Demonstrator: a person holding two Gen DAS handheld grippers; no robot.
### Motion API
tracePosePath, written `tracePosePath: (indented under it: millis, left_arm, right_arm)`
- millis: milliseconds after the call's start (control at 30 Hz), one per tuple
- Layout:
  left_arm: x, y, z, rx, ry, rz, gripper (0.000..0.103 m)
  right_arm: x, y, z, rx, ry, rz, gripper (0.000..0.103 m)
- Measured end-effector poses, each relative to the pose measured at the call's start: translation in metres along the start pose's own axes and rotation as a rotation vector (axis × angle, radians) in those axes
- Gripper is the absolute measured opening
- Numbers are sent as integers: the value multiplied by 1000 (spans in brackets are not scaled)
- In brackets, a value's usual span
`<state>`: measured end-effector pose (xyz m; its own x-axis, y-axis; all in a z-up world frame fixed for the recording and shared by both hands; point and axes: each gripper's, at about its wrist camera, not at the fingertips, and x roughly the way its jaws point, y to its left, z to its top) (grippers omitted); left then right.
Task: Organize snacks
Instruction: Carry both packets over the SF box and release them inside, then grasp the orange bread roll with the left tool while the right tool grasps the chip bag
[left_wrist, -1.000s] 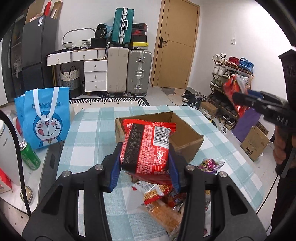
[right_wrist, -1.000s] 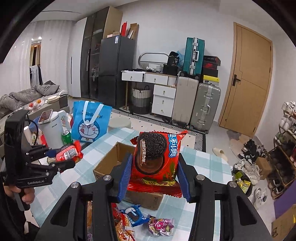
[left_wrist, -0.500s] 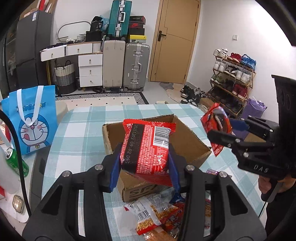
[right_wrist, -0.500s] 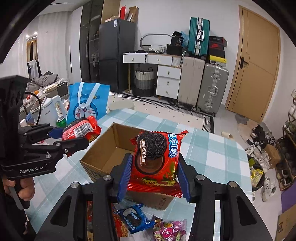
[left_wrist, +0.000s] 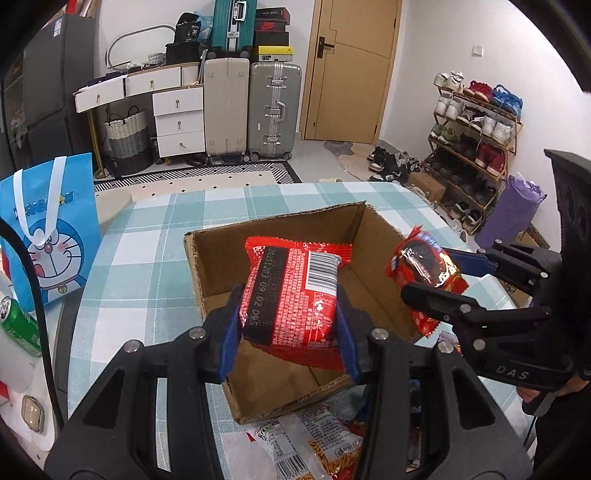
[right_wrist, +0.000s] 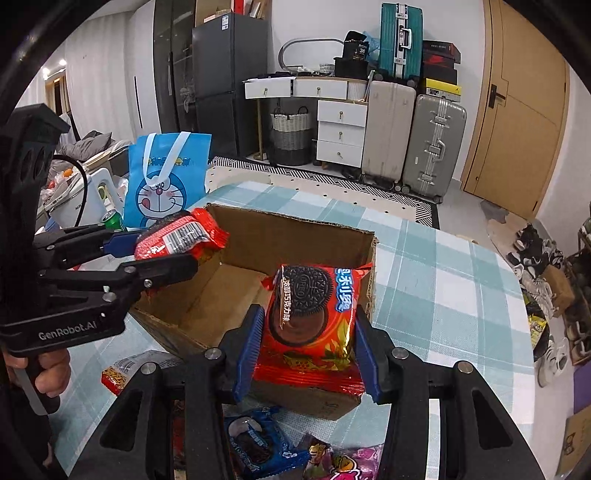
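Observation:
My left gripper (left_wrist: 290, 328) is shut on a red snack pack with a barcode (left_wrist: 291, 295) and holds it over the open cardboard box (left_wrist: 280, 236). My right gripper (right_wrist: 308, 349) is shut on a red Oreo pack (right_wrist: 310, 321) above the box's near wall (right_wrist: 295, 225). The right gripper with its Oreo pack (left_wrist: 424, 266) shows at the box's right side in the left wrist view. The left gripper with its red pack (right_wrist: 177, 236) shows at the box's left edge in the right wrist view. The box looks empty inside.
Loose snack packs lie on the checked tablecloth (right_wrist: 436, 280) in front of the box: a noodle-snack pack (left_wrist: 306, 446), a blue Oreo pack (right_wrist: 255, 443), a pink pack (right_wrist: 351, 461). A blue Doraemon bag (left_wrist: 48, 229) and a green can (left_wrist: 18, 325) stand at the left.
Both grippers have moved in over the box with their packs and lowered toward it. The right gripper's pack has come close to the box's right wall.

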<state>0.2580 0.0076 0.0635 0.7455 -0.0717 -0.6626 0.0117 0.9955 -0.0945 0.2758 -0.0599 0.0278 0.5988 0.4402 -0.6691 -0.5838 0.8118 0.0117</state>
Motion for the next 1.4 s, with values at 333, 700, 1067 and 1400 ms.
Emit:
tracePosePath:
  millis: [333,700,1067,1400]
  left_arm:
    - [-11,3,-4,-32,-40,6,83]
    - [-78,10,-40,-34,-77,26,102]
    - [-119,15,-110,-38,-46,61,102]
    - [-117,15,-156,-81,9,42,102]
  right_arm:
    - [-32,-3,-9,21,-68,-2,80]
    - [-84,0,-38,90,-112,-7,103]
    - [-115,4,-99,188,-123,-4,103]
    - [-110,17,-137,197,-68,-9,103]
